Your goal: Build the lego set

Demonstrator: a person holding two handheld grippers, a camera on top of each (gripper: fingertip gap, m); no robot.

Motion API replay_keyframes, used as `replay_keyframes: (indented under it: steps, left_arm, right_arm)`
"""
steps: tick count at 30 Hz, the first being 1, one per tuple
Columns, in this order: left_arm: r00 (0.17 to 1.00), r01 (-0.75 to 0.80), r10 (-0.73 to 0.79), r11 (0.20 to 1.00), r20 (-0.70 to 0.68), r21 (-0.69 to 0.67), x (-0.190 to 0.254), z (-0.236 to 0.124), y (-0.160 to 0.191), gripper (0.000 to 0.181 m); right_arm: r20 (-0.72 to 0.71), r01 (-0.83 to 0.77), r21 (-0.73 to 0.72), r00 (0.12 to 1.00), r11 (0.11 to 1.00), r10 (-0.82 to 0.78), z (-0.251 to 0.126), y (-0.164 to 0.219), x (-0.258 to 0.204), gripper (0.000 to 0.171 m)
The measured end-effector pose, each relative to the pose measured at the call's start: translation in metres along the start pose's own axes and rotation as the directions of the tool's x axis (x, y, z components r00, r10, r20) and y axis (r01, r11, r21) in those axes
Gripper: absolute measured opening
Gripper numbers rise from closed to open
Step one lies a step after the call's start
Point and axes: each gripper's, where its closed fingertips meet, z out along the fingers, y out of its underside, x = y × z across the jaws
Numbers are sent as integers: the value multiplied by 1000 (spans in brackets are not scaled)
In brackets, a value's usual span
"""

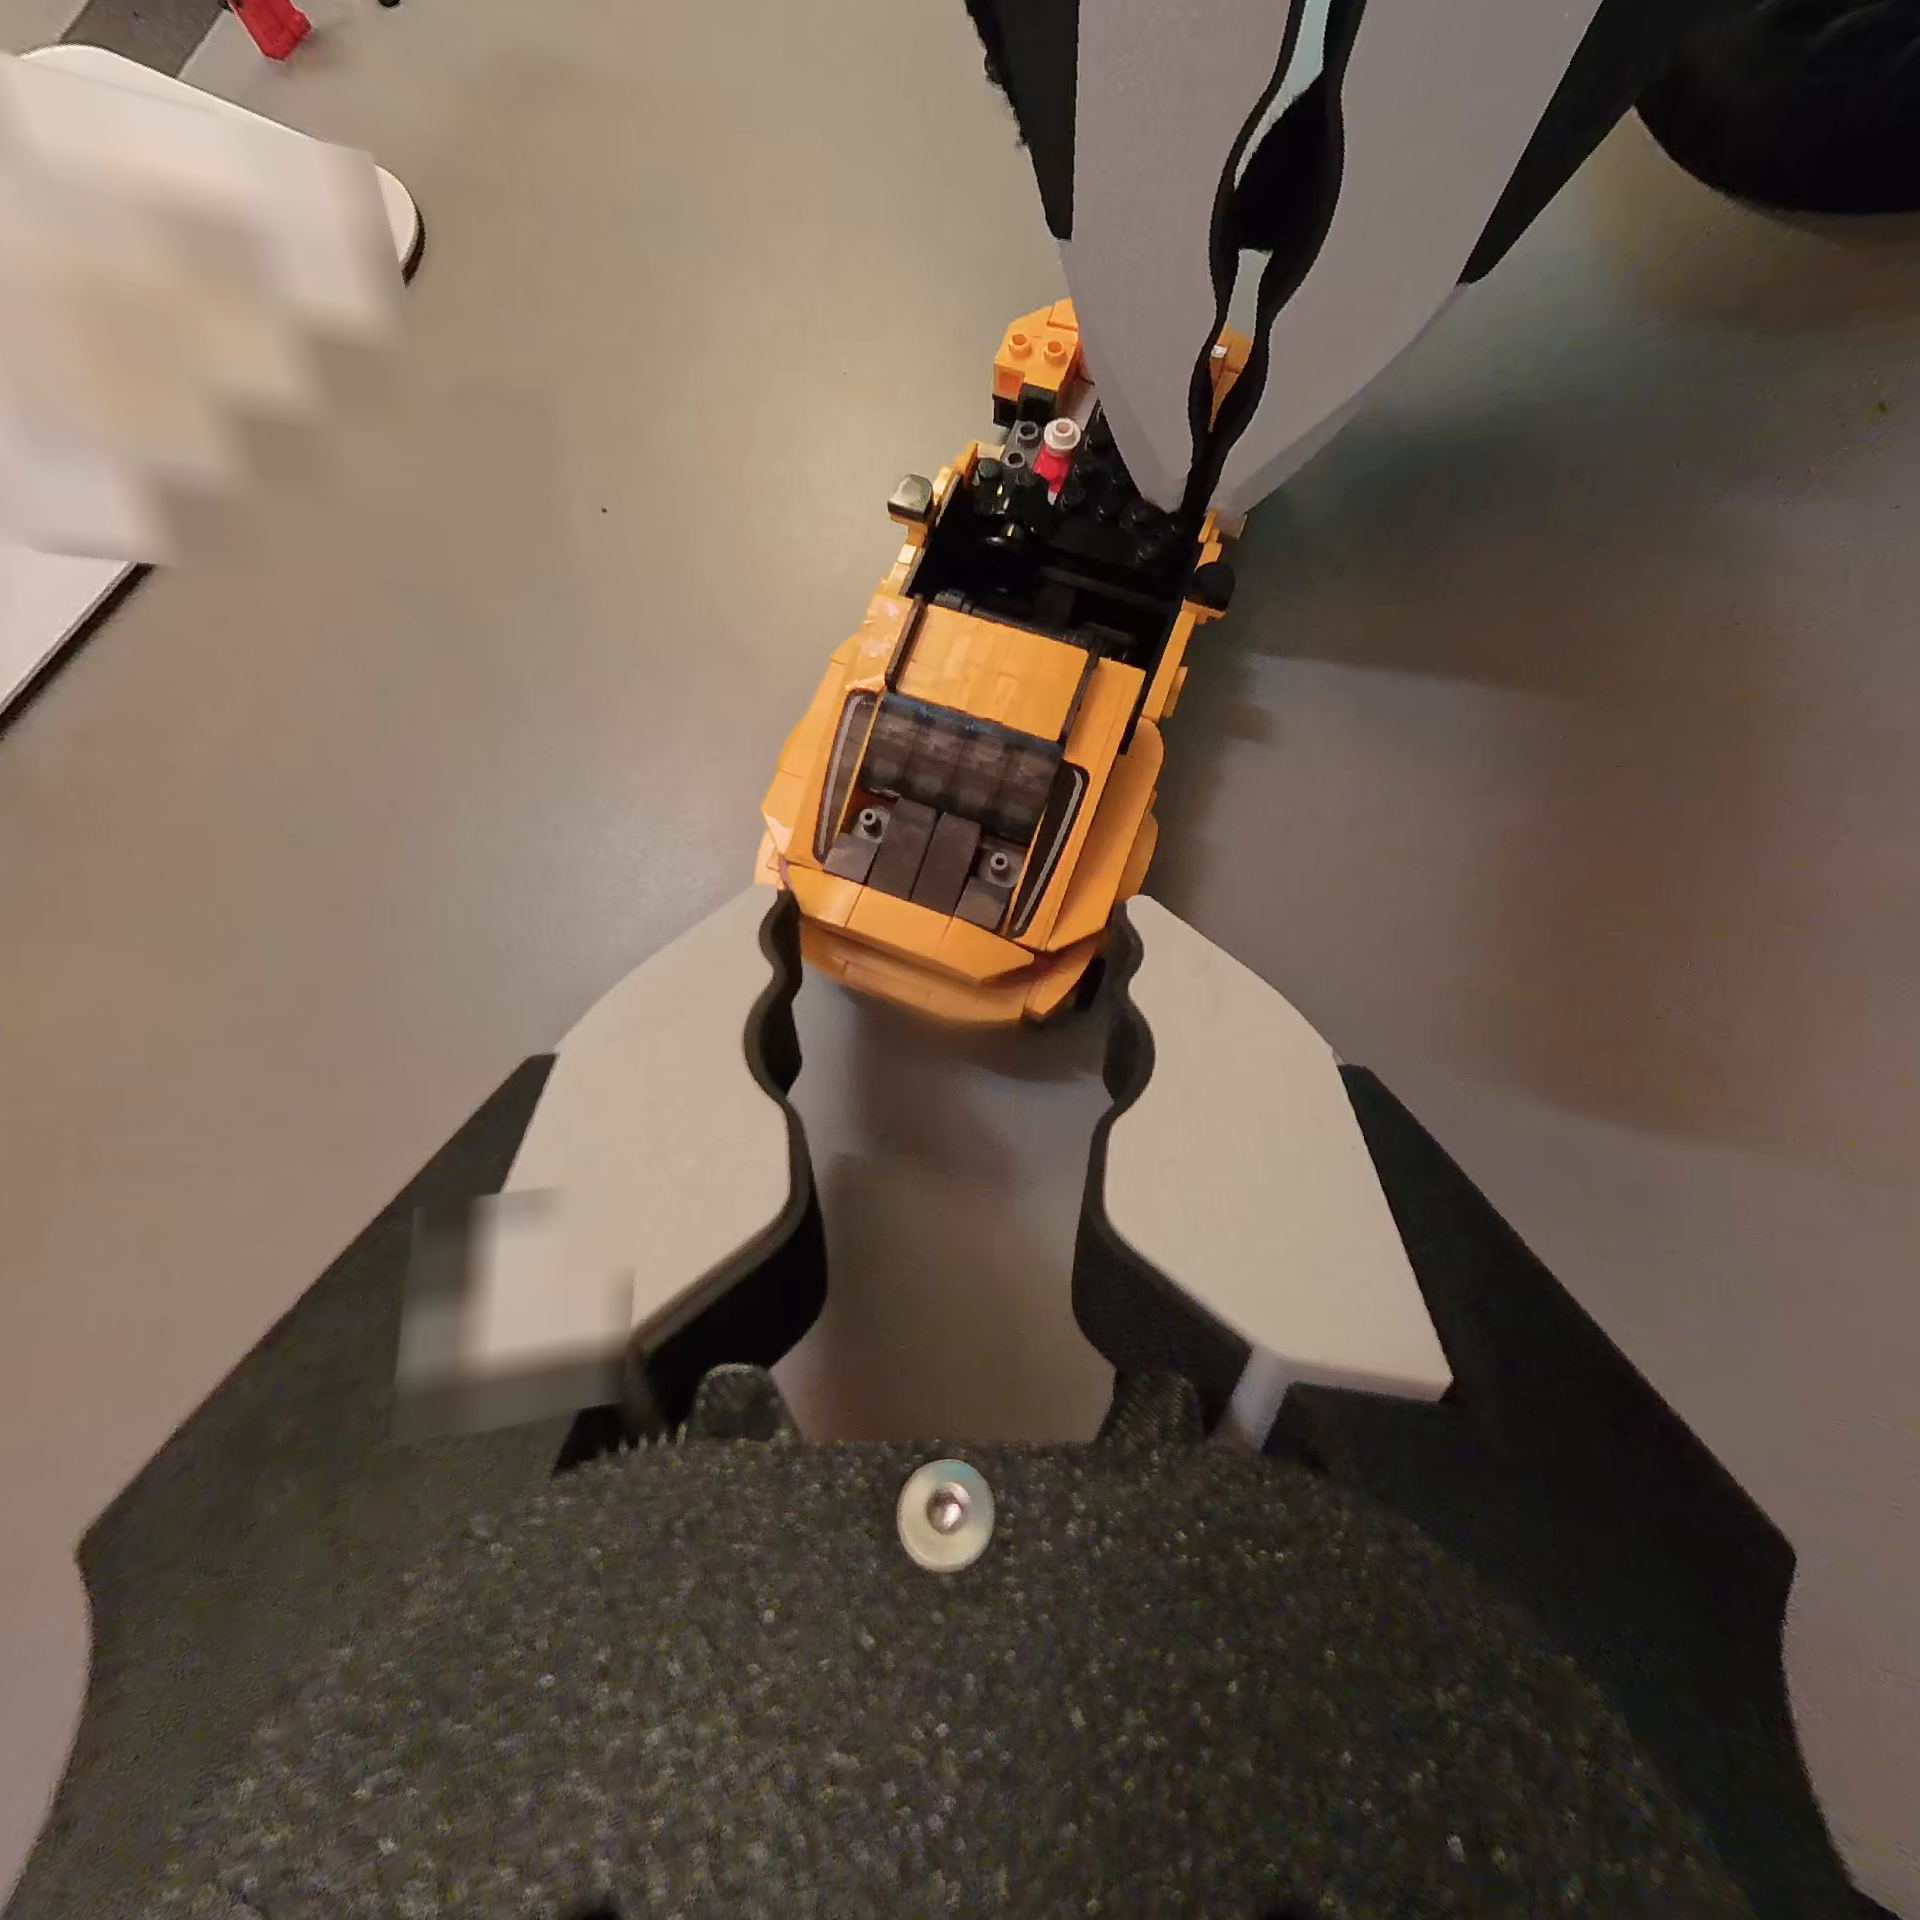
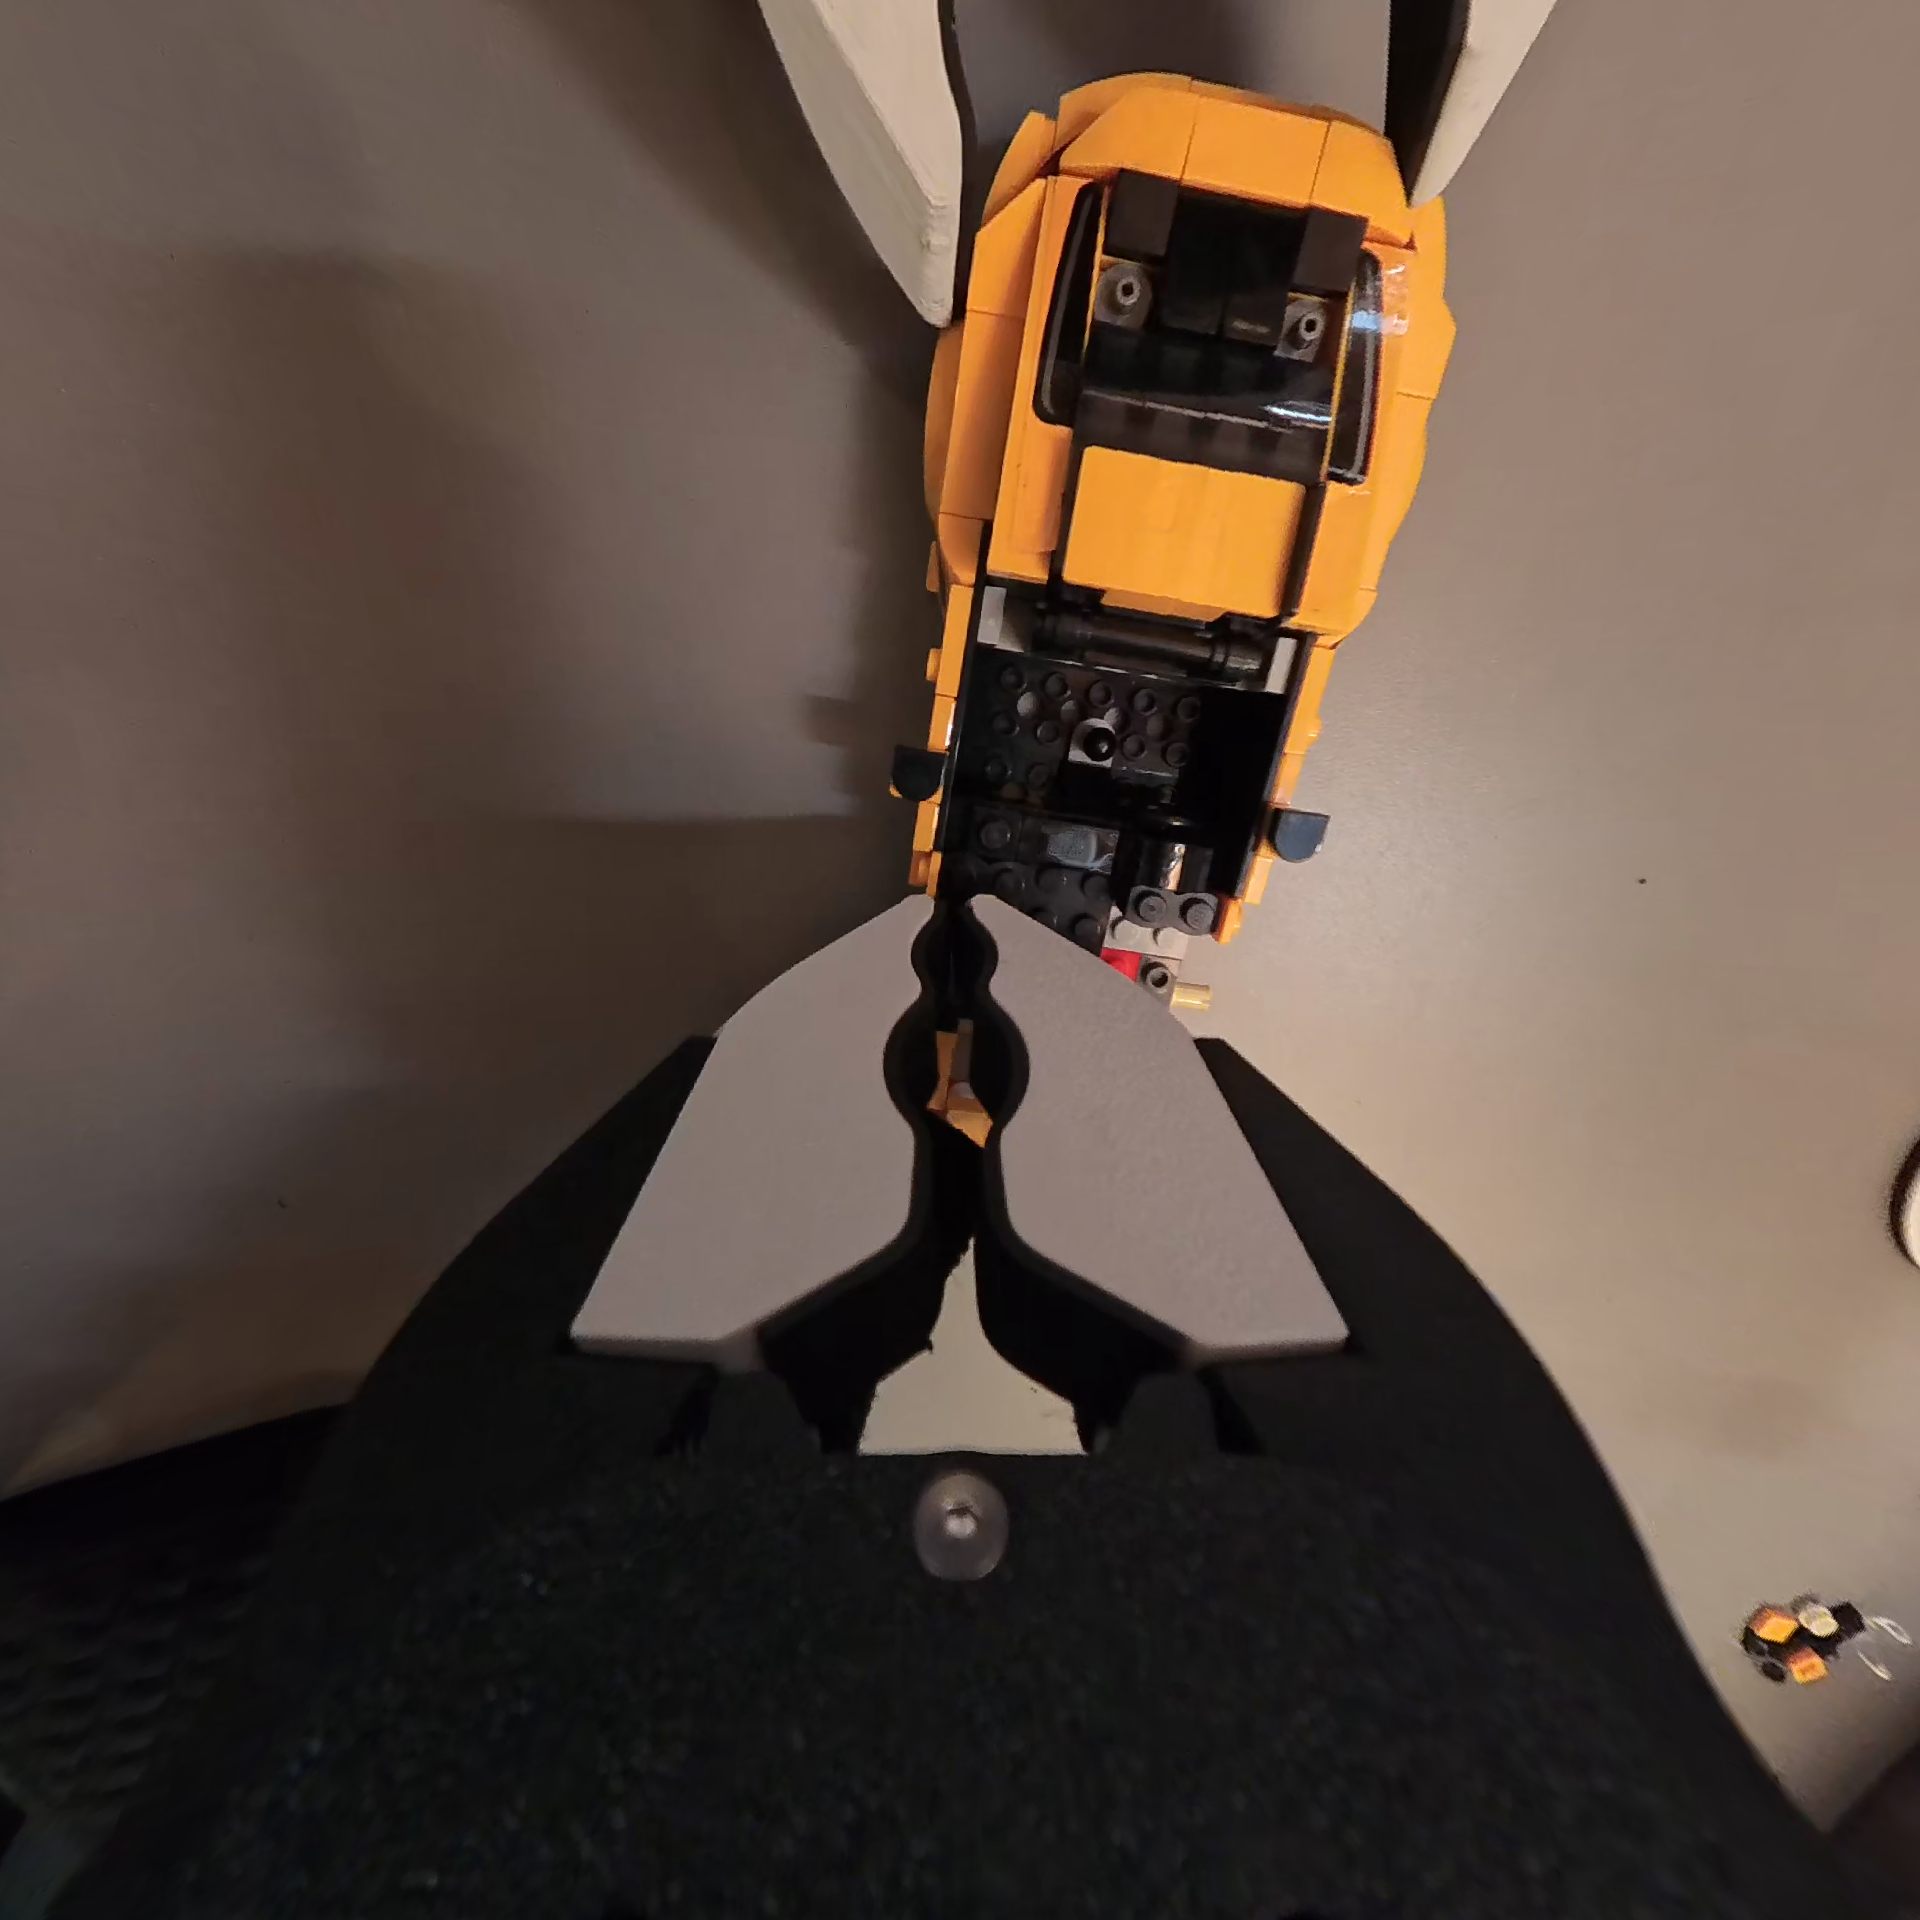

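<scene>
My left gripper (image 1: pixel 951 935) stood wide open, fingertips flanking the orange car's (image 1: pixel 977 769) end on the grey table (image 1: pixel 520 831). My right gripper (image 2: pixel 954 914) was pinched nearly closed at the cockpit's edge. No readable writing showed.

A: Count, please?
B: One orange lego car (image 1: pixel 977 769), part-built. Two grippers: left gripper (image 1: pixel 951 935), right gripper (image 2: pixel 951 914).
A: Loose items?
B: One small heap of loose bricks (image 2: pixel 1803 1642); one red piece (image 1: pixel 272 31).
</scene>
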Motion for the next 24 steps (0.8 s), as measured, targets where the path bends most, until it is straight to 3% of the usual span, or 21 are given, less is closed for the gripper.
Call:
replay_keyframes:
  steps: [10,20,24]
  left_arm:
    - [1000,-5,5,1000,-8,11,-1,-1,1,55]
    - [1000,-13,13,1000,-23,20,-1,-4,3,59]
    - [1000,1,1,998,-30,60,-3,-7,1,67]
  right_arm:
    - [-14,-75,79,997,994,76,-1,0,1,0]
    - [-37,-164,337,982,927,187,-26,13,2,17]
    - [-108,-123,393,978,911,179,-22,27,0,35]
